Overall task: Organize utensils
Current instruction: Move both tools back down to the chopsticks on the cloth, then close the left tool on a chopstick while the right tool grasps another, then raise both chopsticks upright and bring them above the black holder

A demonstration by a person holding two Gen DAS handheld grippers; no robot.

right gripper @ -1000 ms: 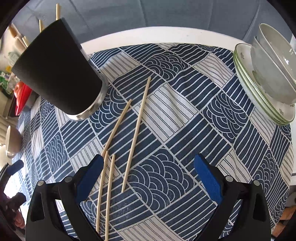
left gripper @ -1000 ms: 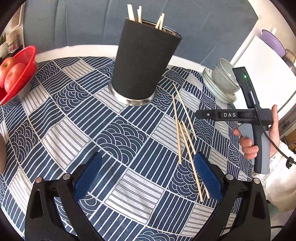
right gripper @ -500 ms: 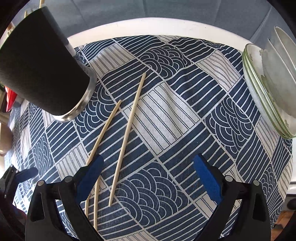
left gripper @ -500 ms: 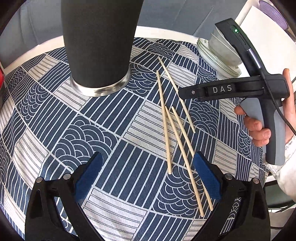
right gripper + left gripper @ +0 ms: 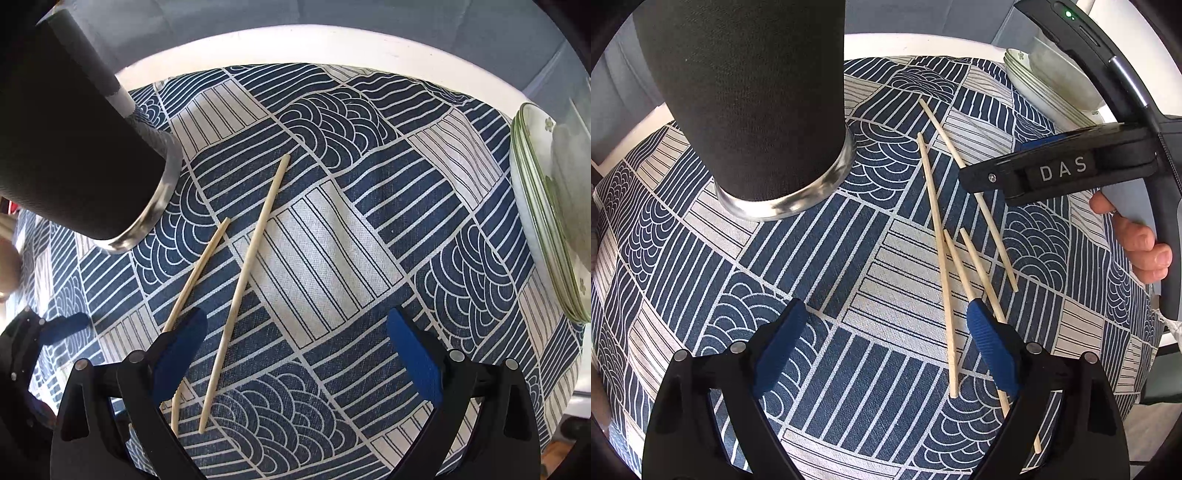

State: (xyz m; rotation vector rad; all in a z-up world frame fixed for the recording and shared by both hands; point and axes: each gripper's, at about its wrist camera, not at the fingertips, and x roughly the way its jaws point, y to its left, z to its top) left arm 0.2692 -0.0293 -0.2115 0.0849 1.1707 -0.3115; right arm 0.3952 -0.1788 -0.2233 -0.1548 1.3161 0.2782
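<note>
Over the patterned cloth (image 5: pixel 701 280) both grippers point steeply down at four loose chopsticks (image 5: pixel 938 258) lying bare on the fabric. Left gripper (image 5: pixel 886 328) first: its jaws stand wide, though they have just been closing a little, and one chopstick runs between the blue pads (image 5: pixel 783 339), nearer the right one, with neither pad pressing on it. Two more sticks pass under that right pad, and the fourth lies further off toward the person's hand (image 5: pixel 1137 251), which grips the other tool's handle. Right gripper (image 5: pixel 295 332) now: jaws wide too, holding nothing. A long chopstick (image 5: pixel 243 288) lies slanted between its pads, close to the left one, untouched. A shorter-looking stick (image 5: pixel 199 269) disappears under that left pad. Beside the sticks stands the tall black holder (image 5: pixel 750 99) with its shiny metal foot, upright on the cloth; its mouth is out of frame in both views. Off at the far right edge sits a stack of green-rimmed plates (image 5: pixel 532 221), well apart from the sticks. White table rim (image 5: pixel 295 44) shows beyond the cloth.
</note>
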